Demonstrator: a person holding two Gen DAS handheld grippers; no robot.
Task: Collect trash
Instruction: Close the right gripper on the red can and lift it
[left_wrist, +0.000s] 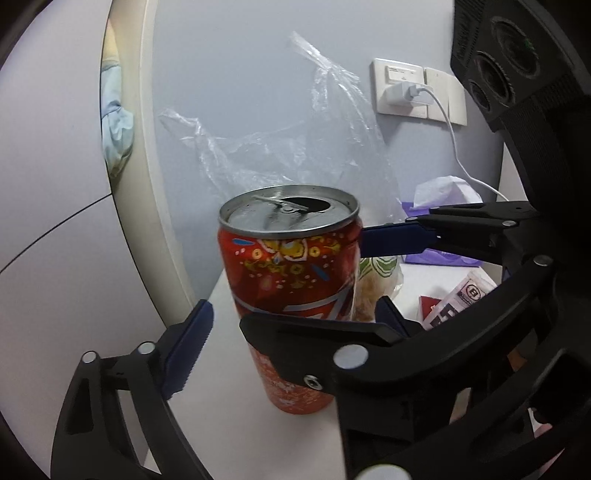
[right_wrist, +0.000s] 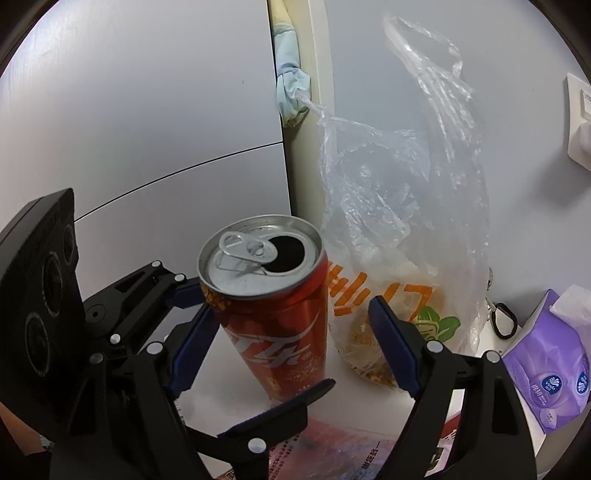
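An opened red soda can stands upright on the white tabletop; it also shows in the right wrist view. Both grippers are open around it. My left gripper has one blue pad left of the can and one behind its right side. My right gripper straddles the can with blue pads on either side, not pressing it. The right gripper's arms cross the left wrist view. A clear plastic bag holding food scraps stands just behind the can, and shows in the left wrist view.
A purple tissue pack lies at the right. A printed red wrapper lies in front of the can. A wall socket with a white charger and cable is behind. A black clip lies by the bag. The table's left edge is near the can.
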